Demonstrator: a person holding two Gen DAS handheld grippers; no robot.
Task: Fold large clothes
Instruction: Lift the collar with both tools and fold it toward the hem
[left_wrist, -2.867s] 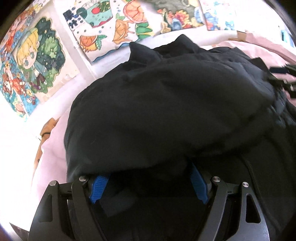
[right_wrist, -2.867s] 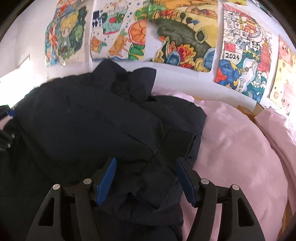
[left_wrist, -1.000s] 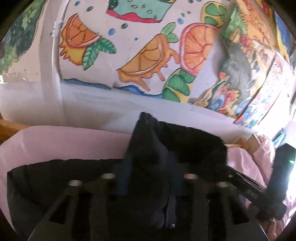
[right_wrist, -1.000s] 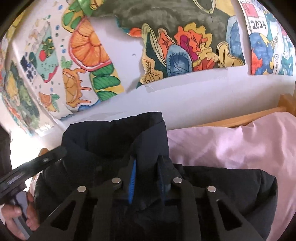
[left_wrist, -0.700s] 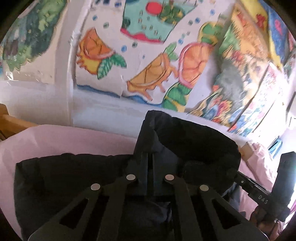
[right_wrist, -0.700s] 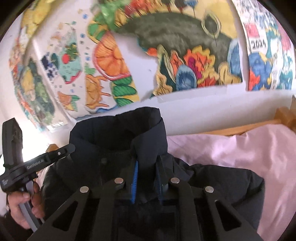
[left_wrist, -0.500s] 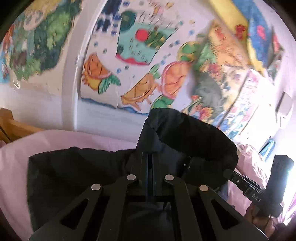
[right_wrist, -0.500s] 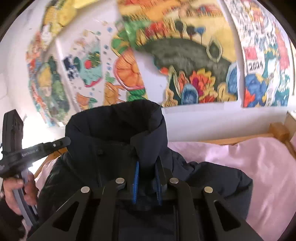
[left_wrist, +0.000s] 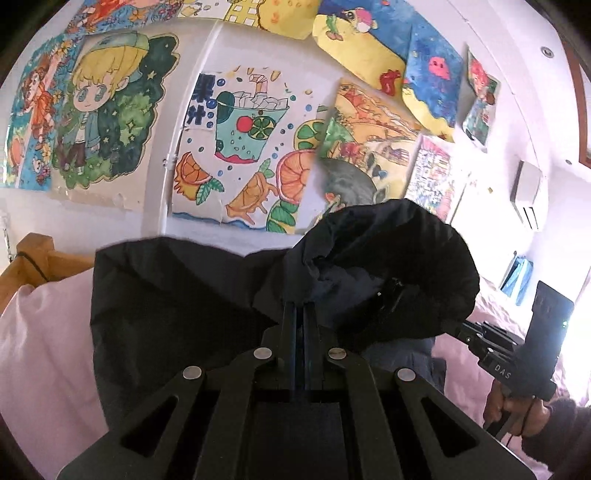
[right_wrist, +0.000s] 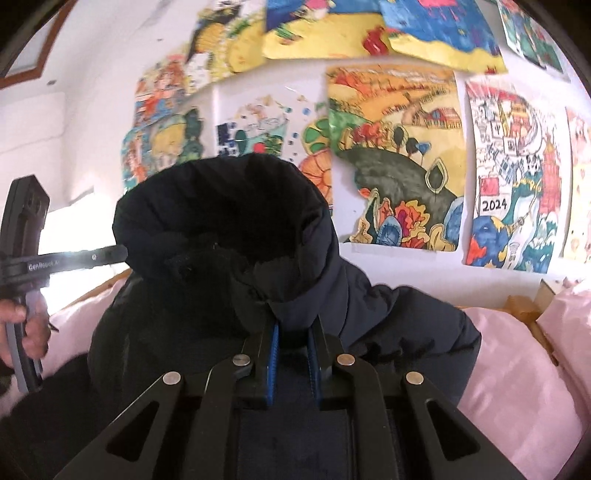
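A dark padded jacket (left_wrist: 177, 295) hangs lifted by its collar area above a pink bed. My left gripper (left_wrist: 299, 308) is shut on the jacket's fabric just left of the raised collar (left_wrist: 388, 254). In the right wrist view the same jacket (right_wrist: 388, 317) fills the middle, its collar (right_wrist: 229, 206) standing up. My right gripper (right_wrist: 293, 330) is shut on a thick fold of the jacket below the collar, blue pads (right_wrist: 274, 354) pressing both sides. Each view shows the other gripper in a hand at its edge: the right one (left_wrist: 517, 354), the left one (right_wrist: 33, 254).
Pink bedding (left_wrist: 40, 354) lies under the jacket and spreads to the right (right_wrist: 517, 369). A wooden bed frame (left_wrist: 33, 262) runs along the wall. Children's drawings (left_wrist: 240, 147) cover the white wall close behind. An air conditioner (left_wrist: 526, 195) hangs at the far right.
Both grippers rose and pulled back from the wall with the jacket's collar; the jacket now hangs higher and more wall shows. The left jaws finished closing on the fabric.
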